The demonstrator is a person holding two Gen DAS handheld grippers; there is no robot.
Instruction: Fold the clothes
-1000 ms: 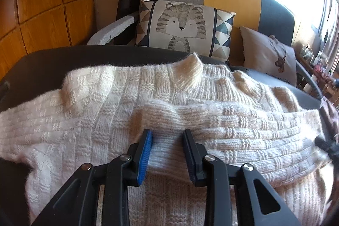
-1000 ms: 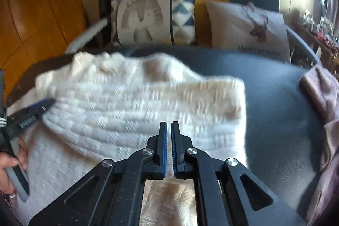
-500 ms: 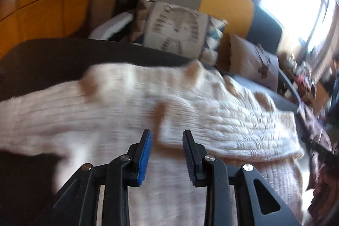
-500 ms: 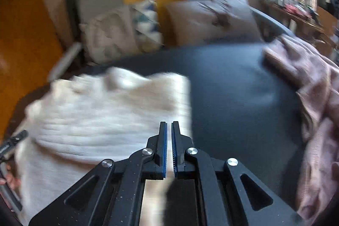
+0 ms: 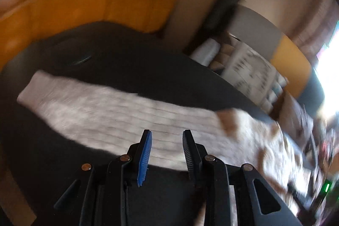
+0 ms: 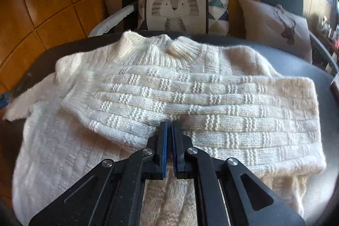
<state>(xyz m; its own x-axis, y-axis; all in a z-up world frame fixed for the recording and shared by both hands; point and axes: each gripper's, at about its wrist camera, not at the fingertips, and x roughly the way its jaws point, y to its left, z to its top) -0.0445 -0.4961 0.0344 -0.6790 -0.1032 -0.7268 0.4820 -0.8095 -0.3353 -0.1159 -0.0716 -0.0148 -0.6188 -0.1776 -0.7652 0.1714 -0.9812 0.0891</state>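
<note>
Meanwhile, a cream cable-knit sweater is lying spread over a dark round table, one sleeve folded across its chest.

Left wrist view, blurred: the left gripper is hanging at lower centre with its jaws parted and nothing between them, above the sweater's outstretched sleeve, which is running across the middle of the frame from the left edge on the dark table. Right wrist view: the right gripper is sitting at lower centre, jaws closed together and clamping nothing, its tips right at the folded sleeve's lower edge; whether they are touching it is unclear. A tiger-print cushion is leaning at upper centre.
</note>
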